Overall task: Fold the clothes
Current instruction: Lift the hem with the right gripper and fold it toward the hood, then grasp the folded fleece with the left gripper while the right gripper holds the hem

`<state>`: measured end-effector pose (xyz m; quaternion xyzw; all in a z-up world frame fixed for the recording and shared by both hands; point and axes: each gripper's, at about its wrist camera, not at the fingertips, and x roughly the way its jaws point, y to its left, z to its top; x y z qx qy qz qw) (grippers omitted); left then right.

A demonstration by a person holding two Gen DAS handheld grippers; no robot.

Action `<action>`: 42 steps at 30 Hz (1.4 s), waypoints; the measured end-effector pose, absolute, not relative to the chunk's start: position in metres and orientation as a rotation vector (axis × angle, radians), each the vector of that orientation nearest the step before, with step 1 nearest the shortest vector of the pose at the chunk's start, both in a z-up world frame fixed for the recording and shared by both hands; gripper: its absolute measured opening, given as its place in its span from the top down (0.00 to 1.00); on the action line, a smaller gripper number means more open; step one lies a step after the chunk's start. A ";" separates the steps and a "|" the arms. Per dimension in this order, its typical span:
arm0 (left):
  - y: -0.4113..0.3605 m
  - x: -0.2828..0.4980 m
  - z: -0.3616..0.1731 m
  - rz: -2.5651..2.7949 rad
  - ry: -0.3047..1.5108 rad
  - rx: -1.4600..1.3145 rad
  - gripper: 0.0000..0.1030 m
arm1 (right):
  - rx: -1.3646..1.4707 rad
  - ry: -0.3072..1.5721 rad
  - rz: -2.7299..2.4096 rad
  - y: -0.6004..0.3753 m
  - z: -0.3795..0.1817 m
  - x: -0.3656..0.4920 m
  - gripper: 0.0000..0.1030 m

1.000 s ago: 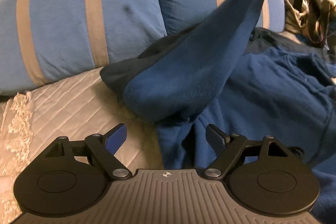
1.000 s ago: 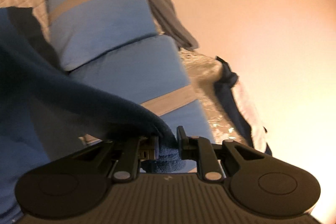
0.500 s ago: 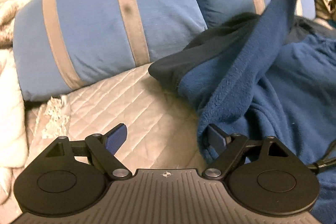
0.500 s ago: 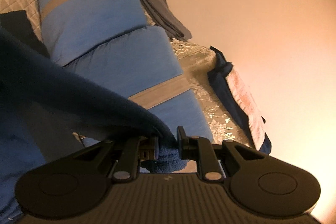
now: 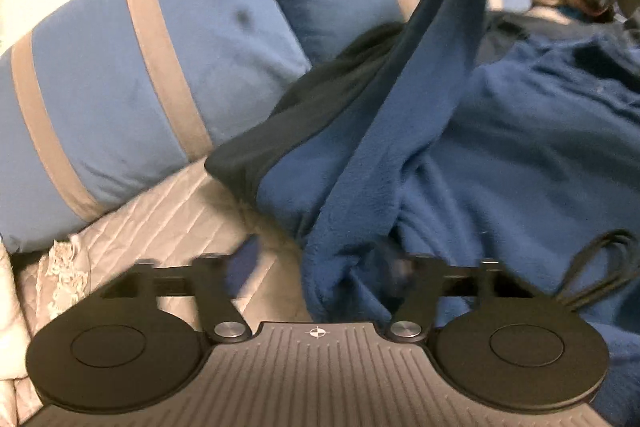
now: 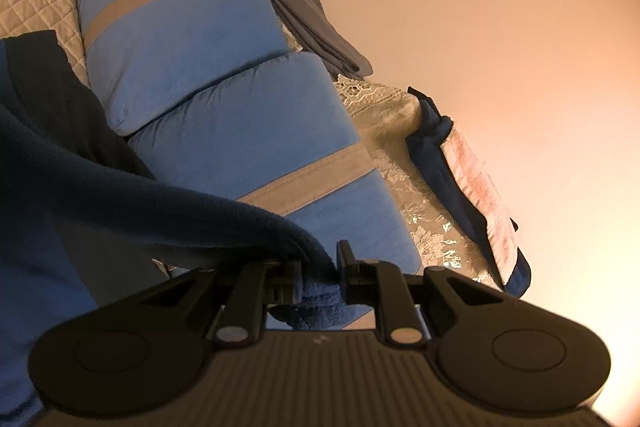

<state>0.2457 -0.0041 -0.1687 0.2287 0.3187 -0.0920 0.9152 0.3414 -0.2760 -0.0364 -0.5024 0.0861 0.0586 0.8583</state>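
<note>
Right gripper (image 6: 320,277) clamped the lifted fleece (image 5: 500,147); left gripper (image 5: 320,267), jaws closing around a fold, likely needed a firm pinch next.

The blue fleece garment (image 5: 520,155) lies in a loose, rumpled heap on the quilted bedspread (image 5: 168,219), directly in front of the two blue striped pillows (image 5: 120,99). Its pile is plush and mid-blue; a darker navy panel (image 5: 304,123) at the edge nearest the pillows rests against their lower seam. One long strip of the fleece (image 5: 432,47) is lifted off the heap and rises taut across the front of the pillows, hanging clear of them. Seen from my right side, that raised end (image 6: 312,283) is bunched into a thick fold just in front of the nearer pillow. A fold of fleece at the near edge of the heap, furthest from the pillows, is crumpled upward (image 5: 352,267).
</note>
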 end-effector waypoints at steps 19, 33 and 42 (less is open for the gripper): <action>0.028 0.247 -0.163 -0.059 0.683 0.441 0.88 | -1.063 0.495 0.524 -0.342 -0.131 0.253 0.86; 0.032 0.254 -0.169 0.014 0.717 0.426 0.66 | -1.045 0.679 0.750 -0.339 -0.178 0.199 0.63; 0.077 0.216 -0.105 -0.016 0.673 0.024 0.24 | -0.741 0.527 0.662 -0.371 -0.101 0.187 0.00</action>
